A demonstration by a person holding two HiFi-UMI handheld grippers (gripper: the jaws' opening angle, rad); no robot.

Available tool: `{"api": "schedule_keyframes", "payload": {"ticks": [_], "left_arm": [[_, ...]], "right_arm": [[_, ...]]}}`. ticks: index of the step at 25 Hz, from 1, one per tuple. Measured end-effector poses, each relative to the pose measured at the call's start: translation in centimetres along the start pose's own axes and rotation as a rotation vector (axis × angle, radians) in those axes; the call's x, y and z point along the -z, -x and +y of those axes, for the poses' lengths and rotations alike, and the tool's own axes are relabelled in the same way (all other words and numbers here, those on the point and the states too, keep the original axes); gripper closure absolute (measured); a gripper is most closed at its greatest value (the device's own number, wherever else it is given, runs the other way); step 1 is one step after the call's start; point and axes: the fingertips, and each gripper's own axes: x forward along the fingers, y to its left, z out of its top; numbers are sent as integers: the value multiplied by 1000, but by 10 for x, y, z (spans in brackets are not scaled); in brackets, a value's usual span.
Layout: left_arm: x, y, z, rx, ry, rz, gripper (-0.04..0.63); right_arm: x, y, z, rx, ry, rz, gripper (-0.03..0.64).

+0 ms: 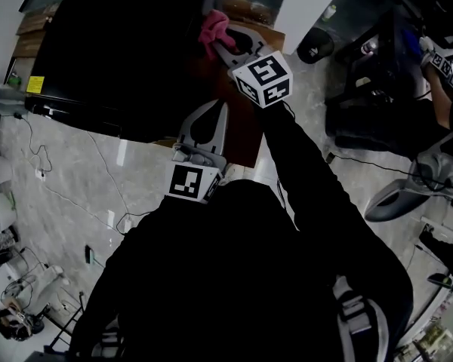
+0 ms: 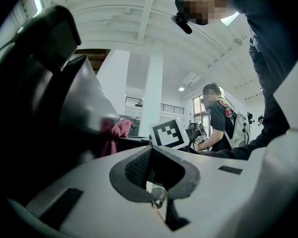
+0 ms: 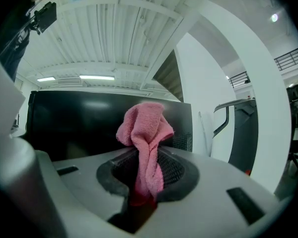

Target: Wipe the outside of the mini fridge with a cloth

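We note right gripper clenched on pink cloth beside mini fridge; left gripper closed, empty.

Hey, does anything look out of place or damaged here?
Nothing looks spilled or damaged. One oddity: the pink cloth is pinched in the right hand-held gripper as a twisted wad, not spread flat, so little of it would likely meet the black mini fridge. The left hand-held gripper is shut and empty.

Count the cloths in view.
1. A pink cloth is pinched in the right gripper, in front of the black mini fridge. The left gripper holds none; more may be hidden.
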Motion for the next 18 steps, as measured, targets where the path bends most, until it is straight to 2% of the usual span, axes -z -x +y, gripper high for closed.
{"api": "schedule_keyframes", "payload": {"ticks": [7,13,18], "left_arm": [[-5,-15,7,-20,-9,-4,589],[-7,-21,6,-30,8,29,589],[-14,-13,8,-6,-7,-2,589]], "right_arm": [[-2,-23,-41,58,-1,10,529],[-1,-36,-71,101,-44,-7,531],[-4,-36,-81,179,-29,-7,531]]}}
